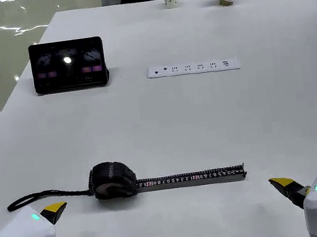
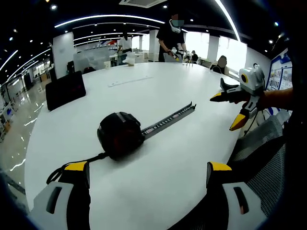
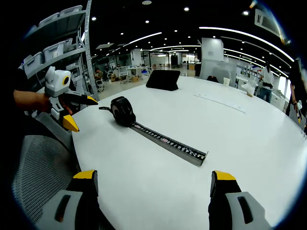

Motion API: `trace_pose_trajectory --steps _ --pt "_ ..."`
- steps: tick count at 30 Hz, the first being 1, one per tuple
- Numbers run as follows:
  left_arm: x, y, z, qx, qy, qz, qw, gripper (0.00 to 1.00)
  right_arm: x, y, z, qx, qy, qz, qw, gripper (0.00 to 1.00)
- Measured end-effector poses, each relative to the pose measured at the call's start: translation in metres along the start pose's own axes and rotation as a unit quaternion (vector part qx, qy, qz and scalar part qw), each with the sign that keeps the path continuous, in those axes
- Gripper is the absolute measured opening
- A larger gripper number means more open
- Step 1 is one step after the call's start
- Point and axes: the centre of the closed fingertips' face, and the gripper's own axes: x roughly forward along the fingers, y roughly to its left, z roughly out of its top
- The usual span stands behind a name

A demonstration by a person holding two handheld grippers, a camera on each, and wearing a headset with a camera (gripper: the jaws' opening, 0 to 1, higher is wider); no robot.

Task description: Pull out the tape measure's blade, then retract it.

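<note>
Strap (image 1: 40,198) trailing off at the left, then the case (image 1: 113,180), then the blade (image 1: 189,177) lying flat on the table (image 1: 159,124), its hook end (image 1: 244,170) out to the right. Left gripper (image 1: 89,233) hovers near the case, jaws wide apart, holding nothing. The right gripper (image 1: 260,214) sits near the hook end, jaws spread too, empty. Blade's out, so the retract looks like the next job. Trouble spot, I'd say: nobody's got the case, so freeing the blade could let it whip home and skid the case along, or the left jaw could snag that strap. Near table edge runs just under both grippers, so there's little slack there. Beyond the blade there's plenty of open table, with the tablet (image 1: 68,65) and power strip (image 1: 192,67) well apart at the back.
</note>
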Motion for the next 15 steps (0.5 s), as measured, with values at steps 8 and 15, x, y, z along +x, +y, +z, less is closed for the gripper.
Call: trace_pose_trajectory --steps 8,15 --pt "-0.0005 -0.0008 0.0024 -0.008 -0.007 0.016 0.9998 0.99 0.0001 0.0068 0.0033 0.008 -0.009 -0.006 0.9999 0.98" --pt "-0.0014 -0.0034 -0.0001 -0.011 -0.004 0.021 0.9997 0.99 0.0003 0.0072 0.002 0.011 -0.006 -0.013 0.9998 0.98"
